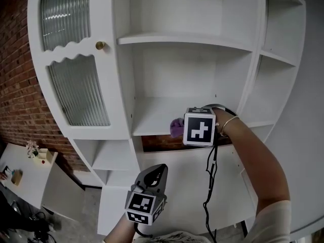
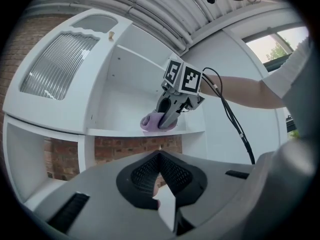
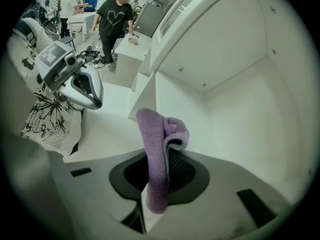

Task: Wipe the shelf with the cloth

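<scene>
A purple cloth [image 1: 175, 127] lies bunched at the front edge of the white cabinet's middle shelf [image 1: 152, 118]. My right gripper [image 1: 184, 129], under its marker cube, is shut on that cloth and reaches into the shelf. In the right gripper view the cloth [image 3: 156, 154] stands folded between the jaws of the right gripper [image 3: 162, 168]. The left gripper view shows the cloth [image 2: 149, 122] pressed on the shelf lip [image 2: 125, 132]. My left gripper [image 1: 155, 172] hangs lower, in front of the cabinet's bottom panel, shut and holding nothing; its jaws [image 2: 160, 156] point up at the shelf.
A ribbed-glass door [image 1: 76, 85] with a brass knob [image 1: 100, 45] stands open at the left. An upper shelf [image 1: 187, 38] and side cubbies [image 1: 278, 80] surround the work shelf. A black cable [image 1: 209, 178] hangs from my right gripper. A brick wall [image 1: 15, 85] and people [image 3: 114, 14] lie beyond.
</scene>
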A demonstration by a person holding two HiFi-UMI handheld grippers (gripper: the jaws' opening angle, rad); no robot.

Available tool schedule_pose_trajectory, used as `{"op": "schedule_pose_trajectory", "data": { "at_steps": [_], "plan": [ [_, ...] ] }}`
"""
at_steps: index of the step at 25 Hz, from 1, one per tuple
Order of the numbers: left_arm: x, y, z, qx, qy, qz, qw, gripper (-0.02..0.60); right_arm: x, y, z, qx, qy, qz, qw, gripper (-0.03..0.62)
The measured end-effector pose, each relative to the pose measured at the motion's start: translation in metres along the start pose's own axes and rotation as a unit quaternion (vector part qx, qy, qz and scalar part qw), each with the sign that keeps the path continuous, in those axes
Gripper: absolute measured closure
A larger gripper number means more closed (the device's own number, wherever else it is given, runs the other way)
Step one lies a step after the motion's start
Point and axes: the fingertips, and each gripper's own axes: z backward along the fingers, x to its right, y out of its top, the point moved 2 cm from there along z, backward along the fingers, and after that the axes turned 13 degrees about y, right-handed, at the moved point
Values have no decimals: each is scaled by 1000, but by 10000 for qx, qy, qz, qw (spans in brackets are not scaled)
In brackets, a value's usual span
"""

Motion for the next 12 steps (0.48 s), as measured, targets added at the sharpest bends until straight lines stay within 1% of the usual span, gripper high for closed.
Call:
{"op": "schedule_pose_trajectory", "data": {
  "at_steps": [2, 4, 7, 9, 12],
  "plan": [
    [1, -2, 0, -18, -38, -23, 10000, 568, 7, -1, 9, 177, -149, -143, 9996, 523],
    [1, -3, -2, -28, -50, -43, 10000, 569, 25, -5, 20, 361, -523, -320, 9975, 523],
    [1, -4, -7, -57, -46, 2, 10000, 569, 58, -23, 29, 307, -1060, -417, 9930, 523],
    [1, -7, -12, -76, -24, 17, 10000, 569, 77, -37, 26, 128, -1196, -442, 9917, 522],
    [-3, -12, -21, -111, 65, 56, 9999, 569, 104, -56, 14, -31, -1192, -526, 9915, 522]
  ]
}}
